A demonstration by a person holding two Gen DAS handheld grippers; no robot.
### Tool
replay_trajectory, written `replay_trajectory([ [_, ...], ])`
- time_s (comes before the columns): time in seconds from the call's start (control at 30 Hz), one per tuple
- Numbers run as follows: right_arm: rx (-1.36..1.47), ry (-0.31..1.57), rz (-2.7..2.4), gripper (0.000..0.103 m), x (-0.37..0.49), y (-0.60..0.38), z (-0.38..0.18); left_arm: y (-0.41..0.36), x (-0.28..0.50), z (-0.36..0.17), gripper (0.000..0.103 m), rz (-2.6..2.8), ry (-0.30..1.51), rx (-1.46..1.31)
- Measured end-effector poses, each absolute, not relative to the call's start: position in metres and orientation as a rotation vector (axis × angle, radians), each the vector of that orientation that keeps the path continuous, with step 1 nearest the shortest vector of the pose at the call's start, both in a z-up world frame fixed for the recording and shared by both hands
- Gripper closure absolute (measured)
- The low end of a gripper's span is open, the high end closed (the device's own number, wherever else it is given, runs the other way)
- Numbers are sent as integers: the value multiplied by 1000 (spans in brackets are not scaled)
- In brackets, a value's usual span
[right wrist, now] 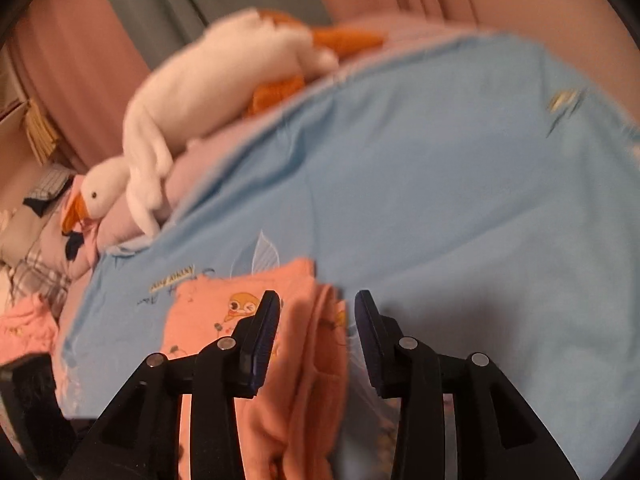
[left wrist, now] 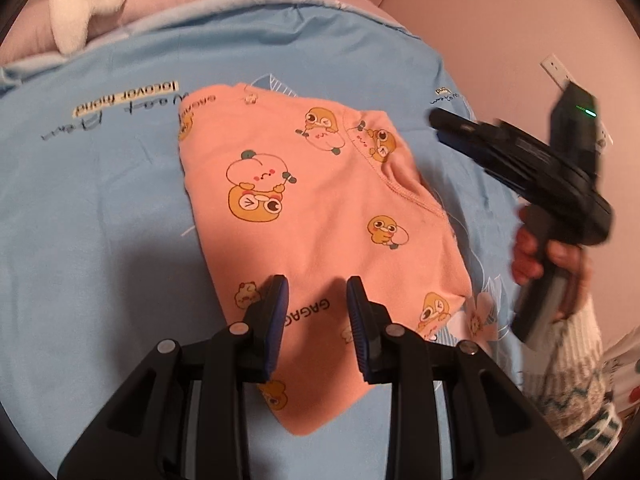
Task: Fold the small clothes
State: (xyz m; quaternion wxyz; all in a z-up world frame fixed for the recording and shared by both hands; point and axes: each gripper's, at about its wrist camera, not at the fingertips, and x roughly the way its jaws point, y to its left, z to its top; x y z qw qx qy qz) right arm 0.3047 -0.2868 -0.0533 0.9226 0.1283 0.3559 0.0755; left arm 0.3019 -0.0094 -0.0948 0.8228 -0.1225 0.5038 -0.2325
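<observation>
Left hand-held gripper open over folded pink garment, blue bedsheet

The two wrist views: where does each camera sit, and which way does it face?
Left wrist: on the left tongs, looking down at the pink garment on the blue bedsheet; right hand shows.
Right wrist: on the right tongs, facing across the bed to the toy goose.
Both share the garment and bedsheet.

You're in a bedroom at home: blue printed bedsheet spread out, plush white goose lying on a pink blanket, pink curtains behind, wall socket off to one side.
</observation>
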Motion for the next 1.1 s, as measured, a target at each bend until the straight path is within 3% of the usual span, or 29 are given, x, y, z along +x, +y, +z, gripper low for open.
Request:
replay_trajectory([
  [0.1, 215, 709, 257, 64, 271, -279, -45, -15, 289, -94, 74, -513, 1057, -216],
  [0.2, 122, 731, 356, 77, 237, -257, -57, -25, 280, -103, 74, -522, 1069, -145],
  [0.43, 53, 900, 309, 77, 214, -248, -121, -13, 262, -120, 74, -539, 1101, -160],
  [0.57, 124, 904, 326, 77, 196, -262, -115, 7, 248, -115, 73, -538, 1104, -218],
  [0.63, 153, 899, 336, 74, 187, -268, -109, 17, 243, -114, 56, -529, 1107, -256],
  [0.67, 179, 893, 344, 71, 183, -274, -107, 25, 243, -113, 38, -506, 1102, -291],
  [0.7, 209, 889, 348, 62, 181, -278, -106, 32, 243, -113, 32, -489, 1095, -325],
  [0.73, 246, 886, 343, 49, 180, -284, -105, 35, 242, -113, 32, -481, 1089, -360],
  [0.8, 313, 889, 320, 41, 180, -297, -109, 46, 247, -116, 32, -467, 1102, -454],
  [1.1, 578, 919, 362, 40, 206, -320, -123, 51, 275, -123, 32, -506, 1120, -668],
])
